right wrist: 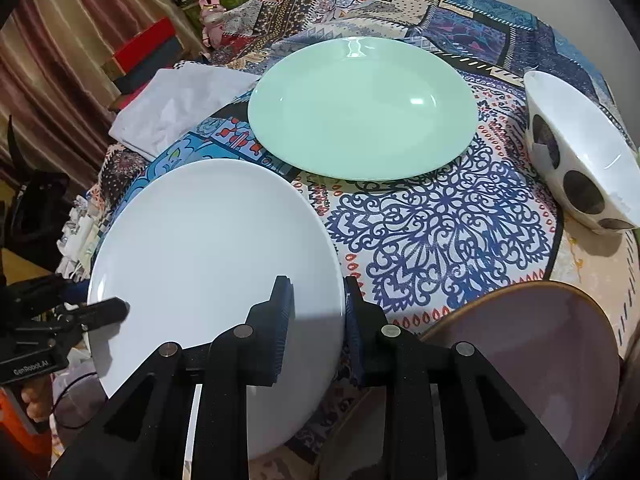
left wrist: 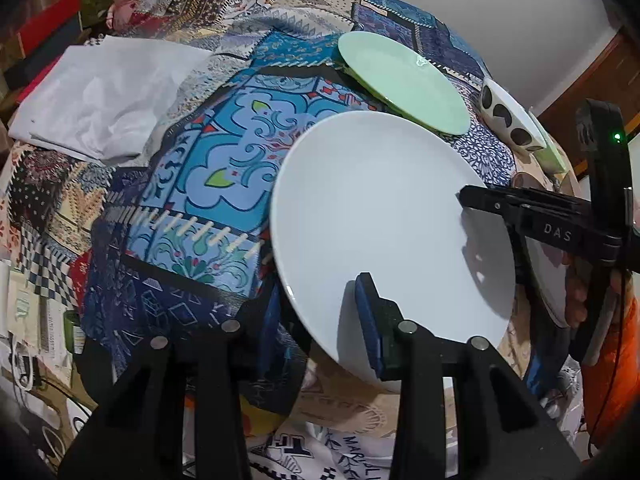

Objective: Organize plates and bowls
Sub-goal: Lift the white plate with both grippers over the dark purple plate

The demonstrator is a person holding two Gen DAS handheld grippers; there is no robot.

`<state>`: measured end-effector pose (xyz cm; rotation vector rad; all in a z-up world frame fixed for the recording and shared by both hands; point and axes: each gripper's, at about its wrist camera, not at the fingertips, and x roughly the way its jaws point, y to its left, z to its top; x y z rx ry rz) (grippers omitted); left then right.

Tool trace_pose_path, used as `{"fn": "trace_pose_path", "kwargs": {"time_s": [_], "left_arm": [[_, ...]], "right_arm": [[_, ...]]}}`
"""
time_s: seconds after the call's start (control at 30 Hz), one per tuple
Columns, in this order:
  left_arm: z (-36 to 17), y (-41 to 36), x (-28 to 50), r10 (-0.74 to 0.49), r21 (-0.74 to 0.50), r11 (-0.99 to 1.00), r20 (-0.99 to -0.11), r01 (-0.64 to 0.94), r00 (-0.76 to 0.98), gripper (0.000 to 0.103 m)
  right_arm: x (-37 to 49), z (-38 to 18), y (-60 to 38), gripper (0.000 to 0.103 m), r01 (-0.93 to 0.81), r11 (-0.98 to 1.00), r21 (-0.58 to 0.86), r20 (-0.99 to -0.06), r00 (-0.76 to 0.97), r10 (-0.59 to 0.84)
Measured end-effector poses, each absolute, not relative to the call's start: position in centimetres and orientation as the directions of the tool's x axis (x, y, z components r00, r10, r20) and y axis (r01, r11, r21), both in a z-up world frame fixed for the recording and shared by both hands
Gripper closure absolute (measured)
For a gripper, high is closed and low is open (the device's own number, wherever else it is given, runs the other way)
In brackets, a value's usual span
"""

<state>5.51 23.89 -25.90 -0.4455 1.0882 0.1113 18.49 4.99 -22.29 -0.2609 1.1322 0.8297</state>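
Left wrist view shows the left claw (left wrist: 320,320) clamped on the near rim of a white plate (left wrist: 384,216), one pad on top of the plate and the other beneath the rim. The right claw (right wrist: 316,320) grips the same white plate (right wrist: 208,264) at its opposite rim, with one blue pad (right wrist: 282,320) resting on the upper face and the other under the edge; its arm also shows as a dark bar reaching in across the plate in the left wrist view. The plate sits tilted above the patchwork cloth (right wrist: 432,248) that covers the tabletop, held between the two claws.

Beyond it, toward the far edge of the tabletop, a green plate (right wrist: 360,108) lies flat on the cloth, just past the white one. A white bowl with dark spots (right wrist: 580,160) stands near the right edge, apart from both plates. A brown-rimmed plate (right wrist: 532,348) lies at the near right corner. A crumpled white cloth (left wrist: 104,92) lies at the far left.
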Motion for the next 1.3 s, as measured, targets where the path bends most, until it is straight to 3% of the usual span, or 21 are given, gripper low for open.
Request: {"fn": "trace_pose_path", "kwargs": {"time_s": [0.4, 1.3], "left_arm": [[-25.6, 24.4, 5.7, -0.168, -0.354, 0.87, -0.867, -0.344, 0.469, 0.066], [-20.6, 20.0, 8.2, -0.14, -0.305, 0.92, -0.842, -0.245, 0.521, 0.066]], "right_arm": [[18.0, -22.0, 4.0, 0.078, -0.694, 0.675, 0.251, -0.861, 0.159, 0.484], [16.9, -17.7, -2.8, 0.078, -0.591, 0.756, 0.281, -0.795, 0.298, 0.528]]}}
